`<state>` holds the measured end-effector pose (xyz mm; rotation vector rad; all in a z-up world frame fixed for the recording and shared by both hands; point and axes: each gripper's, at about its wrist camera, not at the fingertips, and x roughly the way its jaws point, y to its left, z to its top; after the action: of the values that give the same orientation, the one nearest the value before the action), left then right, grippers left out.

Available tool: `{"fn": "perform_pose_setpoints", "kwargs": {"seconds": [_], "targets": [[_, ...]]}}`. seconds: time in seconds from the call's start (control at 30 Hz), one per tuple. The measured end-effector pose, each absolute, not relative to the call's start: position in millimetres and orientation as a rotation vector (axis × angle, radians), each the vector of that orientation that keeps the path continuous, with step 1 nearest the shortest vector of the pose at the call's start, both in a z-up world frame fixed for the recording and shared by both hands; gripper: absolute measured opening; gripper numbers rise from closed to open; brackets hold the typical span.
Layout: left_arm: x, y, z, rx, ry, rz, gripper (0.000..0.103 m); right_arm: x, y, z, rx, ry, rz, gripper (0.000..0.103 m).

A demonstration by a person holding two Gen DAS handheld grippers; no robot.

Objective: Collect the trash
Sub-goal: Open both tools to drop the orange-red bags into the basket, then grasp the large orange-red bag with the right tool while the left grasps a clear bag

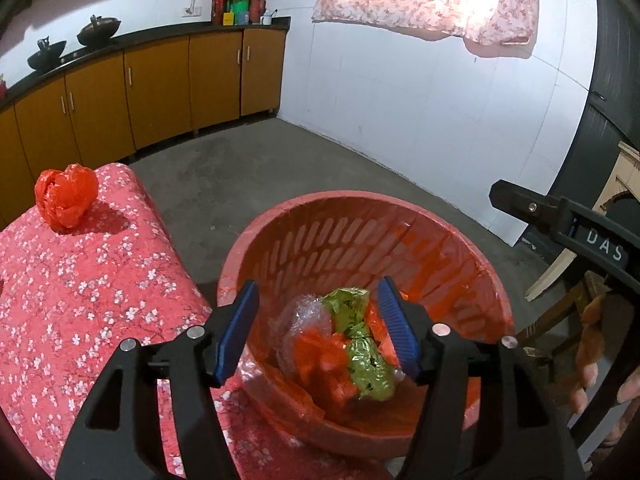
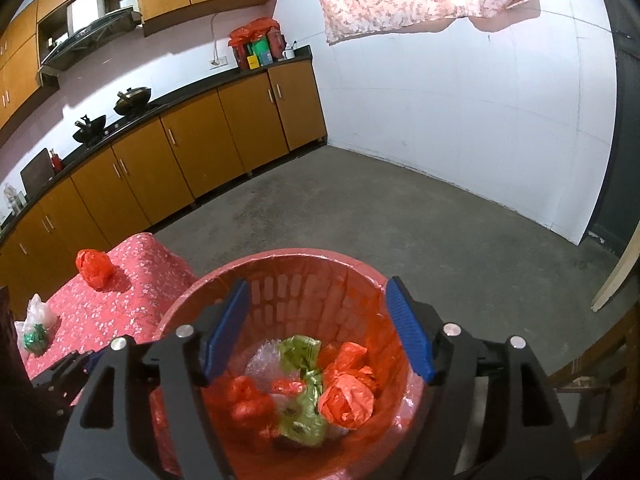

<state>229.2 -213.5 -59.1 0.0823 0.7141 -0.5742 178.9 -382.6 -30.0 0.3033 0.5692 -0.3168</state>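
Round red slatted plastic waste basket (image 2: 280, 292) stood on grey concrete floor (image 2: 360, 208), holding crumpled red plastic bags (image 2: 346, 398), a green foil wrapper (image 2: 300, 412) and clear film. Hovered above its mouth: left claw (image 1: 318, 328) and right claw (image 2: 318, 332), both parted, nothing between the blue pads. Still uncollected on the red floral-clothed worktop (image 1: 80, 300): one scrunched red bag (image 1: 66, 194), plus clear and green scraps (image 2: 36, 328). Likely trouble: light basket tipped by a knocked rim; springy bag slipping from a shallow pinch.

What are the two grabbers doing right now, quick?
Left gripper: open, empty, over the red basket.
Right gripper: open, empty, above the same basket.
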Motion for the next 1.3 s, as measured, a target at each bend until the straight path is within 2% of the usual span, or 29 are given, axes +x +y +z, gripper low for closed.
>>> {"fn": "perform_pose_setpoints", "kwargs": {"seconds": [0.23, 0.37, 0.43, 0.83, 1.1, 1.3], "targets": [[226.2, -181.3, -52.6, 0.044, 0.682, -0.493, 0.076, 177.6, -370.3, -25.3, 0.24, 0.552, -0.31, 0.079], [221.3, -150.1, -51.1, 0.03, 0.661, -0.42, 0.079, 181.5, -353.5, -24.0, 0.2, 0.549, -0.28, 0.082], [218.7, -130.6, -49.5, 0.03, 0.644, -0.375, 0.084, 185.4, -341.2, -23.2, 0.188, 0.546, -0.248, 0.083], [197.0, 15.3, -40.6, 0.058, 0.554, -0.009, 0.095, 230.5, -243.6, -18.5, 0.095, 0.563, -0.03, 0.089], [198.3, 107.6, -43.5, 0.003, 0.548, 0.205, 0.097, 290.1, -159.8, -20.4, 0.019, 0.565, 0.075, 0.09], [210.3, 144.8, -47.1, -0.039, 0.538, 0.271, 0.098, 345.3, -112.3, -22.0, -0.042, 0.553, 0.094, 0.094]]}}
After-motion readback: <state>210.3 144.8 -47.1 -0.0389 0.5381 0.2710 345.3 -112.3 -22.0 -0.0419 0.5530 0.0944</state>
